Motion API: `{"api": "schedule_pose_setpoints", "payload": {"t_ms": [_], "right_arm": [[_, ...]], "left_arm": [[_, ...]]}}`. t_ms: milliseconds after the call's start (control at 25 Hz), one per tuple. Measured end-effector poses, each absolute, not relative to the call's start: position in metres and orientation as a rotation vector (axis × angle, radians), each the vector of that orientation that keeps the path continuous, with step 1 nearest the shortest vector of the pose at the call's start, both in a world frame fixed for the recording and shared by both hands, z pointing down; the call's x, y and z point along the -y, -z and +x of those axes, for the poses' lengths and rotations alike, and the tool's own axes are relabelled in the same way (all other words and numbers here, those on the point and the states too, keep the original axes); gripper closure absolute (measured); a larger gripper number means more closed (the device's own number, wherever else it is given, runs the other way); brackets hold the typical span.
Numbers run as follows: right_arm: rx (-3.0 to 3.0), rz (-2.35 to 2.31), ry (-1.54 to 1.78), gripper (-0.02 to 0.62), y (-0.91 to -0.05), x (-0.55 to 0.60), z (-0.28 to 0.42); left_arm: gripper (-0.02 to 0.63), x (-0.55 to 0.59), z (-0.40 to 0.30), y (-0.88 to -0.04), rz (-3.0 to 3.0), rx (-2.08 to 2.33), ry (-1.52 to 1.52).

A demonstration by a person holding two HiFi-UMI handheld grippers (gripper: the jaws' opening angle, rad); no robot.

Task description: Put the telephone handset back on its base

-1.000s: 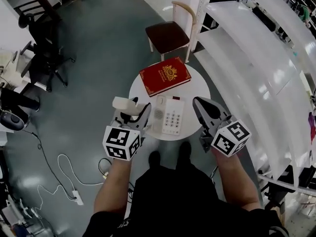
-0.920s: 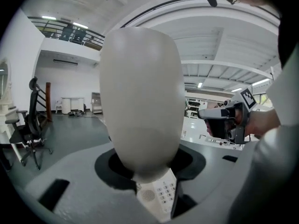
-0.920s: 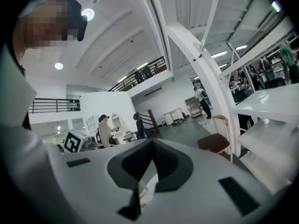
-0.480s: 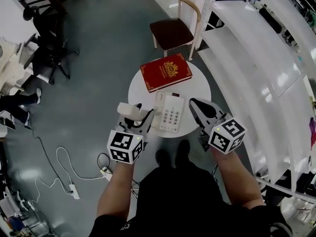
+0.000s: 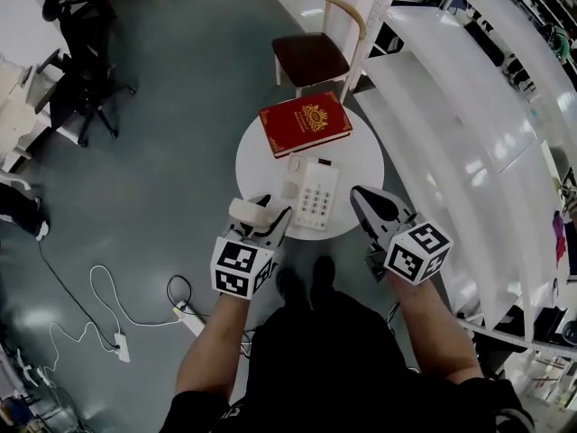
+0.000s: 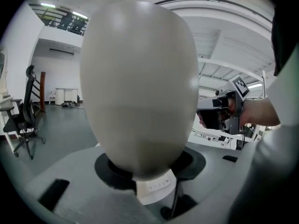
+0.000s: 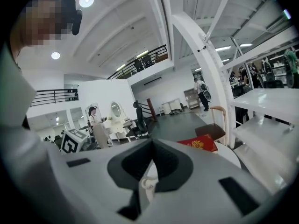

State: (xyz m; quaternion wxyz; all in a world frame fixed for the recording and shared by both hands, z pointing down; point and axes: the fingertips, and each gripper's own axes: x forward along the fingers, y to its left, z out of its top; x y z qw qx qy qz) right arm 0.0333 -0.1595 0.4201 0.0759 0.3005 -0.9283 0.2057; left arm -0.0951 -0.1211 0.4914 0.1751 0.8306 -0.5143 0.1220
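Observation:
The cream telephone handset (image 5: 249,210) is held in my left gripper (image 5: 263,216), just off the near-left edge of the round white table (image 5: 361,165). It fills the left gripper view as a big oval handset (image 6: 140,87), with the left gripper (image 6: 149,164) shut on its lower end. The white phone base (image 5: 312,195) with its keypad lies on the table's near half, to the right of the handset. My right gripper (image 5: 361,197) hovers at the near-right edge of the table. Its jaws meet with nothing held, as the right gripper (image 7: 149,167) shows in its own view.
A red book (image 5: 305,123) lies on the table's far half, with a wooden chair (image 5: 311,57) behind it. White shelves (image 5: 469,106) run along the right. Cables and a power strip (image 5: 113,336) lie on the floor at the left, and an office chair (image 5: 81,70) stands at the far left.
My left gripper has carried the handset a little right and back toward me, along the table's near-left edge. The right gripper has hardly moved.

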Motion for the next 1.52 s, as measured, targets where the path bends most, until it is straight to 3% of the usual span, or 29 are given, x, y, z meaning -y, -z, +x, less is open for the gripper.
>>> {"api": "schedule_pose_setpoints", "payload": {"t_ms": [1520], "right_arm": [[2.674,1.011,-0.839,0.591,-0.5,0.179,0.102]], "left_arm": [[0.405,0.185,-0.068,-0.642,2.163,1.229,-0.592]]}}
